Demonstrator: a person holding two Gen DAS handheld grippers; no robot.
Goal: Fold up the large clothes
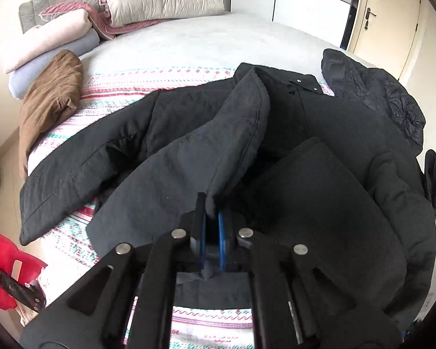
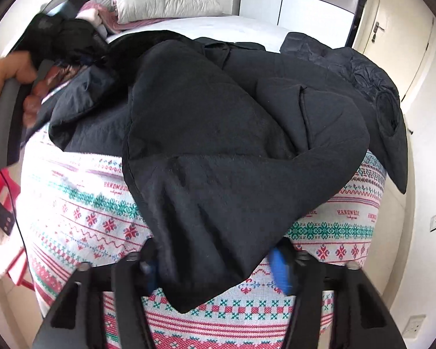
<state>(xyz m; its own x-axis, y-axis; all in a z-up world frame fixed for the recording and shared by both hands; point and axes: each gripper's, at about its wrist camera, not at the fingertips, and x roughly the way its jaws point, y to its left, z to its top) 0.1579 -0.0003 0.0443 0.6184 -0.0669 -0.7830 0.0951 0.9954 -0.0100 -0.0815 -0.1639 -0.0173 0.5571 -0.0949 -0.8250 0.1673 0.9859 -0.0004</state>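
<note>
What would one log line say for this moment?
left gripper: shut on black coat | right gripper: open, coat hem between fingers | patterned bedspread underneath

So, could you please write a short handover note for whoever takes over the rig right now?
Left tool: shut on a lifted fold of the dark grey quilted jacket.
Right tool: open, jacket hem draped between its fingers, not clamped.
The jacket lies spread across the patterned knit bedspread; a second dark puffer coat sits behind it on the right.
Done: one flap raised. Left: lay it over, fold sleeves and body.
</note>
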